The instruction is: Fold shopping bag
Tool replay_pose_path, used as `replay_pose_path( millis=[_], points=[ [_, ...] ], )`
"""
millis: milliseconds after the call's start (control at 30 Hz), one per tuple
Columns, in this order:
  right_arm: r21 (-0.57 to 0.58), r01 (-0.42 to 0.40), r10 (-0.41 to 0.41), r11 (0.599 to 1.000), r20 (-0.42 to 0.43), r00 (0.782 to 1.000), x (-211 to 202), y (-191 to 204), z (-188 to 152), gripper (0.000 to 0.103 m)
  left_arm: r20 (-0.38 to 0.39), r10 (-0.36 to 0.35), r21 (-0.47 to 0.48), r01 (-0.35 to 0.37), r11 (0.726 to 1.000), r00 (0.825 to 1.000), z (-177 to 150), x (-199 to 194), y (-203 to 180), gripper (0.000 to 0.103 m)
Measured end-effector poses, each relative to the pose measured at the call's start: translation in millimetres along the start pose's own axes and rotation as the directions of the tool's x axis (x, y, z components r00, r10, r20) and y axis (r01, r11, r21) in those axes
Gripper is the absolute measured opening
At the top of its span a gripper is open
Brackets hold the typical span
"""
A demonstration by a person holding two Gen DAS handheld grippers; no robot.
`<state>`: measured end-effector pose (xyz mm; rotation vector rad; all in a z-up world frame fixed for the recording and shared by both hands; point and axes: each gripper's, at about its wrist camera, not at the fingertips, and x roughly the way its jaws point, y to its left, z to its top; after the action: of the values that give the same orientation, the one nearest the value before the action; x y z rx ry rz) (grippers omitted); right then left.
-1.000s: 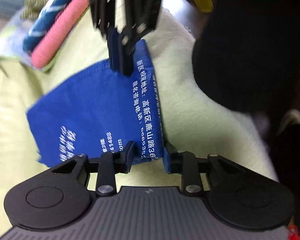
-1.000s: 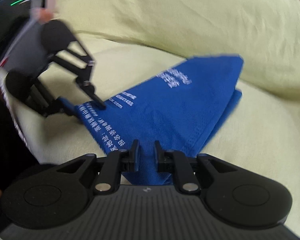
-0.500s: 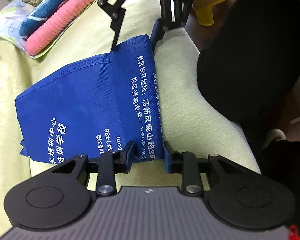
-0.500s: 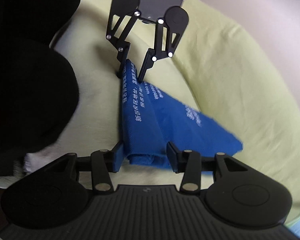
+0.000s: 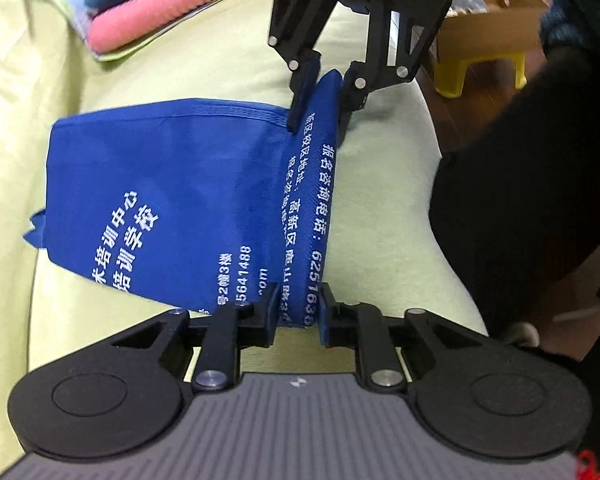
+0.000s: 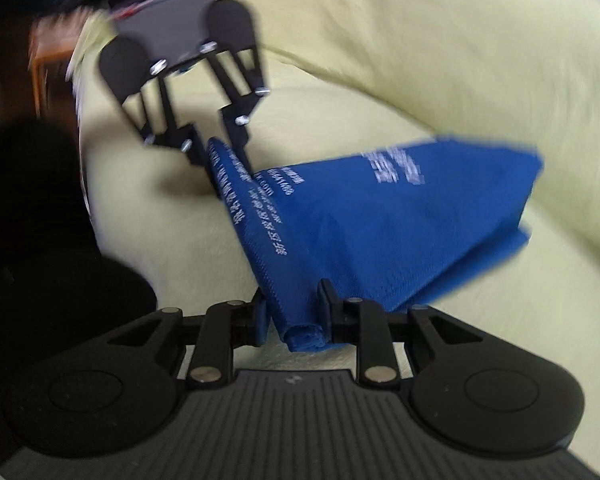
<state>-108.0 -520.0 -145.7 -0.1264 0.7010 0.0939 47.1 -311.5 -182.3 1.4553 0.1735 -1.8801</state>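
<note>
The blue shopping bag [image 5: 172, 200] lies partly folded on a pale green cushioned seat [image 5: 380, 200], its printed side up, with one long edge rolled into a raised ridge that runs between my two tools. I judge the step in hand to be carrying that ridge over the body of the bag to make the next fold. The left gripper [image 5: 299, 312] has one end of the ridge between its jaws, which are closing, and the cloth looks pinched. The right gripper [image 6: 294, 316] has the other end, a rolled bundle; its jaws are closing too, one pad on the cloth and a small gap at the other side, though blur makes this hard to read. Next I should move both ends together and level, so the ridge stays taut and lands square on the flat part. A stack of folded towels [image 5: 172, 4] sits well apart.
</note>
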Motion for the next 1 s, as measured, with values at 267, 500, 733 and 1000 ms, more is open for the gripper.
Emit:
replay_pose_path(
  millis=[267, 500, 733, 1000],
  points=[
    [0.395, -0.175, 0.191, 0.902, 0.0, 0.982, -4, -52, -4, 0.022, -0.005, -0.046, -0.064, 0.045, 0.997, 0.999, -6, -4, 17, 0.019],
    [0.651, -0.238, 0.295, 0.721, 0.023, 0.955, 7, -91, -4, 0.021, -0.016, -0.063, -0.118, 0.061, 0.991, 0.998, -3, 6, 31, 0.019],
    [0.833, -0.22, 0.373, 0.507, 0.018, 0.928, 15, -122, -9, 0.019, -0.002, -0.048, -0.199, 0.047, 0.979, 0.999, -4, 11, 39, 0.031],
    [0.905, -0.155, 0.364, 0.396, 0.001, 0.932, 14, -132, -17, 0.016, 0.0, 0.071, -0.307, -0.068, 0.949, 0.997, -15, -1, 32, 0.037]
  ],
)
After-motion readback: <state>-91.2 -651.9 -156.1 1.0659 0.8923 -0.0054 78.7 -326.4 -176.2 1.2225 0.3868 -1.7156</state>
